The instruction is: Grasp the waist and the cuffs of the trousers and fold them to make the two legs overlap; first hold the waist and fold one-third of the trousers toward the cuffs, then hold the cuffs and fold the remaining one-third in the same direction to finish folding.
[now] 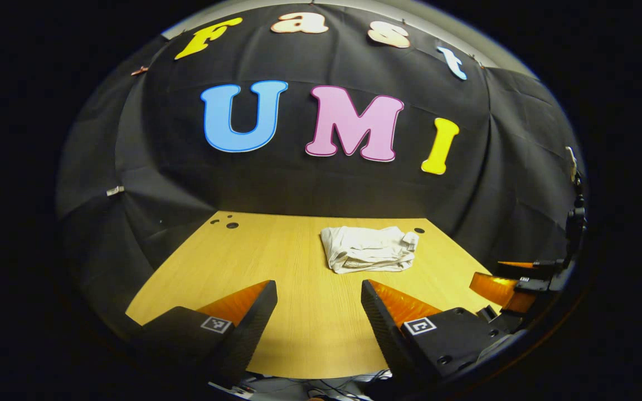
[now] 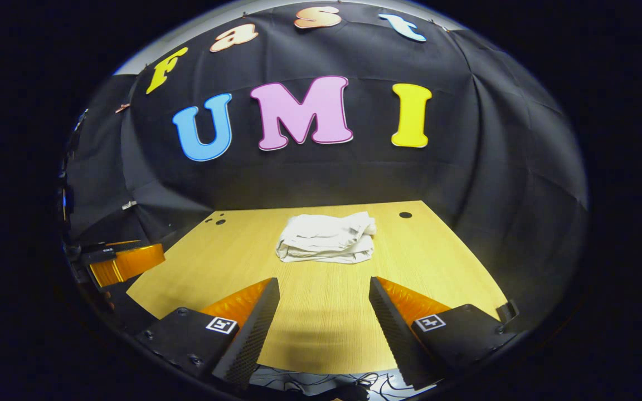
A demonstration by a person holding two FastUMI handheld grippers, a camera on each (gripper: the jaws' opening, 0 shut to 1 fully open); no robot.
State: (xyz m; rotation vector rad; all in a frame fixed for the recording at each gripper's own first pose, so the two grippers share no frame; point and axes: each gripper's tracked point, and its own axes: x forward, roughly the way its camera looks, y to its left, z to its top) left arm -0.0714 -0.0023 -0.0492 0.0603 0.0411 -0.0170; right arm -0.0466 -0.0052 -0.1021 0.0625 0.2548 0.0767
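The white trousers (image 1: 369, 249) lie folded into a compact bundle on the far half of the wooden table (image 1: 276, 262), right of centre in the left gripper view. In the right gripper view the same bundle (image 2: 326, 238) sits straight ahead, well beyond the fingers. My left gripper (image 1: 319, 289) is open over the table's near part, nothing between its fingers. My right gripper (image 2: 324, 285) is open too and holds nothing; it also shows at the right edge of the left gripper view (image 1: 513, 281). The left gripper appears at the left edge of the right gripper view (image 2: 123, 260).
Small dark holes mark the tabletop at the far left (image 1: 232, 225) and far right (image 2: 405, 214). Black cloth walls close the table in at the back and sides. Cables lie below the table's near edge (image 2: 321, 384).
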